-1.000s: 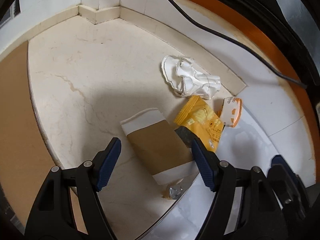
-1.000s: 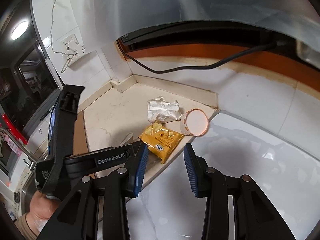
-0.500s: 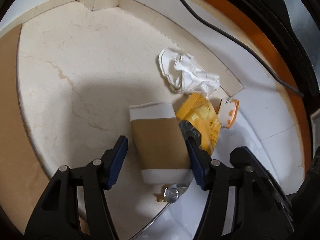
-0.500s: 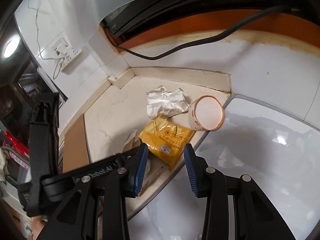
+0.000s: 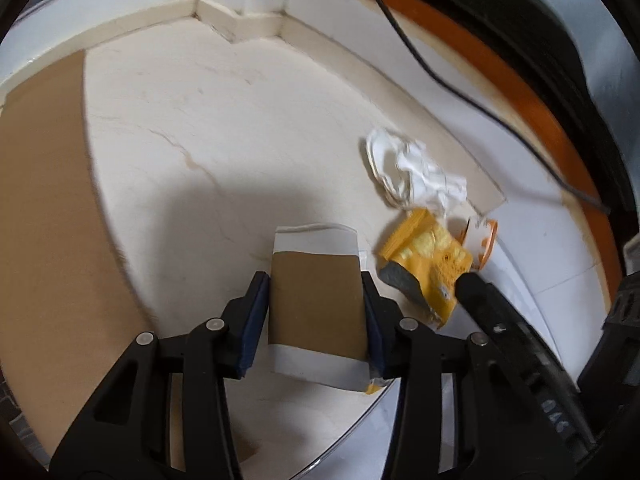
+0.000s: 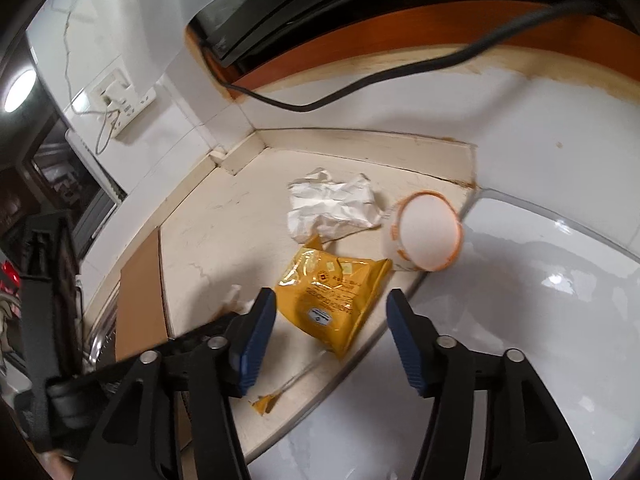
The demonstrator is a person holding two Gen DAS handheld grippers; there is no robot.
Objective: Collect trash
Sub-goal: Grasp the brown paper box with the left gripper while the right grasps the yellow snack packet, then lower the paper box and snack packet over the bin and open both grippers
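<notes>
A paper cup [image 5: 316,320] with a brown sleeve lies on its side on the cream counter [image 5: 208,168]. My left gripper [image 5: 313,280] straddles it, jaws closing, and both blue pads touch the cup's sides. To its right a yellow snack packet [image 5: 428,256] lies by the counter's edge. My right gripper [image 6: 331,300] hovers over that packet [image 6: 336,276], jaws opening, pads clear of it. Behind the packet sit a crumpled white paper [image 6: 332,208] and a small white tub [image 6: 428,236] with an orange rim, tipped on its side.
A glossy white surface [image 6: 520,320] adjoins the counter on the right. A black cable [image 6: 400,68] runs along the tiled back wall. A brown board [image 5: 44,200] covers the counter's left part. A torn yellow scrap [image 6: 262,402] lies near the front edge.
My left gripper moved forward around the paper cup and its jaws narrowed onto it. My right gripper sank toward the yellow packet and its jaws widened.
</notes>
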